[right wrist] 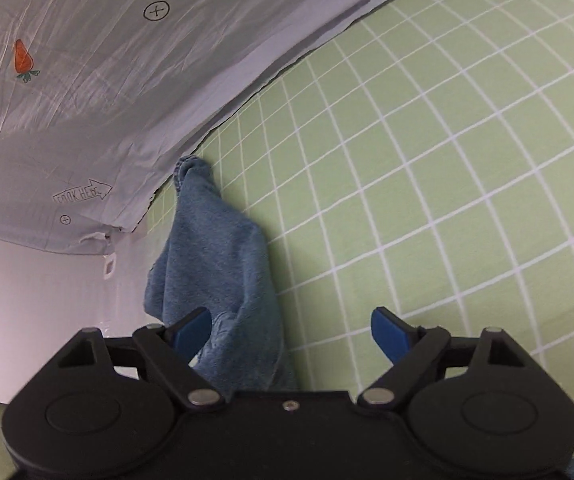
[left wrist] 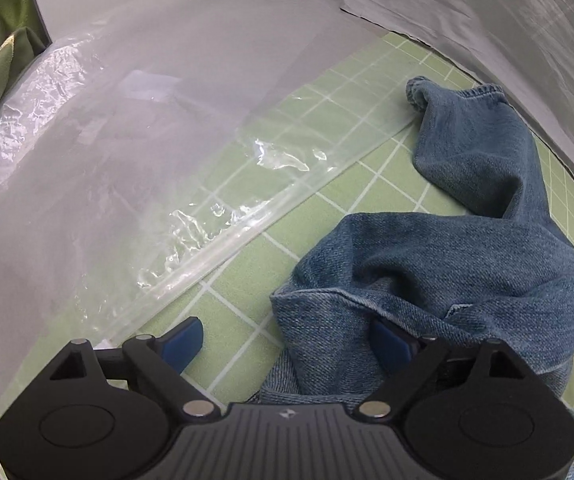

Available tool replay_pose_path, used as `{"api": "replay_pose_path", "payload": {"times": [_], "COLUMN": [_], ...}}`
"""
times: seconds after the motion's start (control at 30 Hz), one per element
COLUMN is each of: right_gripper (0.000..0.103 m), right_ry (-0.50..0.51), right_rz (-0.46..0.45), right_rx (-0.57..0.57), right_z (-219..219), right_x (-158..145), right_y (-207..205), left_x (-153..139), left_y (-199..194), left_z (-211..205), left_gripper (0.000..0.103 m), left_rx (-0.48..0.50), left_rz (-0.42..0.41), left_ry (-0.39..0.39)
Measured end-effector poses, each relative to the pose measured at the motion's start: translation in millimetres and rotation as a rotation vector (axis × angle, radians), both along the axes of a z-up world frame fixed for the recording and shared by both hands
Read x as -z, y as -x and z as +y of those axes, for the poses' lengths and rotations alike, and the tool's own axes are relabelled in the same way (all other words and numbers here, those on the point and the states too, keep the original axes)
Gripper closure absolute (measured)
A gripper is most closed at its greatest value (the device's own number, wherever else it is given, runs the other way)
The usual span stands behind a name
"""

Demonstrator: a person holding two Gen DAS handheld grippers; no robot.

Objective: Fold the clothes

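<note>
green bedsheet (right wrist: 447,200) with a white grid covers the bed. rumpled blue denim jeans (left wrist: 467,248) lie on it, bunched up right at the left gripper (left wrist: 287,340), whose blue fingers (left wrist: 185,338) are spread wide, one tucked under a fold. right gripper (right wrist: 291,332) is also spread, gripping nothing, the denim leg between its fingers. a clear crinkly plastic bag (left wrist: 127,152) lies beside; pale printed bedding (right wrist: 87,80) borders the far edge.

Faded blue denim jeans (left wrist: 467,248) lie on a light green sheet (right wrist: 447,160) gridded with white lines. Upper left in the right wrist view, a pale grey cover (right wrist: 107,80) carries an orange carrot print (right wrist: 23,58) and black outline marks. Both grippers' fingers (right wrist: 387,332) are blue on black bodies.
</note>
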State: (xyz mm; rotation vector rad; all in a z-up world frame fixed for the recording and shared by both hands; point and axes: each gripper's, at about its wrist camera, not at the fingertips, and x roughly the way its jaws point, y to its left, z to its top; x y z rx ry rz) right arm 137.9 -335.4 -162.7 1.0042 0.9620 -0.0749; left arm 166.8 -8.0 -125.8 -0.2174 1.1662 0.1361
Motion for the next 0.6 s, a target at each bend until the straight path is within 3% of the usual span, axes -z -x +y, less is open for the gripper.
{"api": "replay_pose_path", "payload": {"times": [0.07, 0.1, 0.2, 0.27, 0.33, 0.43, 0.6], "right_gripper": [0.023, 0.03, 0.059, 0.091, 0.096, 0.097, 0.098], "right_ry": [-0.003, 0.024, 0.075, 0.091, 0.131, 0.273, 0.369], "right_rz": [0.012, 0.028, 0.035, 0.013, -0.014, -0.071, -0.14], "right_rx": [-0.024, -0.043, -0.095, -0.126, -0.165, -0.236, -0.172], "right_z": [6.0, 9.0, 13.9, 14.6, 17.0, 22.7, 3.5], "right_x": [3.3, 4.8, 5.8, 4.2, 0.4, -15.9, -49.5], "right_y": [-7.8, -12.5, -20.1, -21.1, -21.0, -10.2, 32.4], "left_x": [1.8, 2.2, 2.5, 2.3, 1.5, -4.0, -26.8], "left_y": [0.5, 0.7, 1.1, 1.1, 0.4, 1.5, 7.2], "left_z": [0.2, 0.3, 1.3, 2.3, 4.3, 10.7, 24.8], "left_gripper": [0.004, 0.003, 0.002, 0.002, 0.002, 0.002, 0.002], "left_rx": [-0.018, -0.022, -0.037, -0.045, -0.053, -0.078, -0.107], "left_rz": [0.003, 0.003, 0.006, 0.006, 0.005, -0.014, -0.097], "left_ry": [-0.007, -0.009, -0.009, -0.004, 0.008, 0.036, 0.049]}}
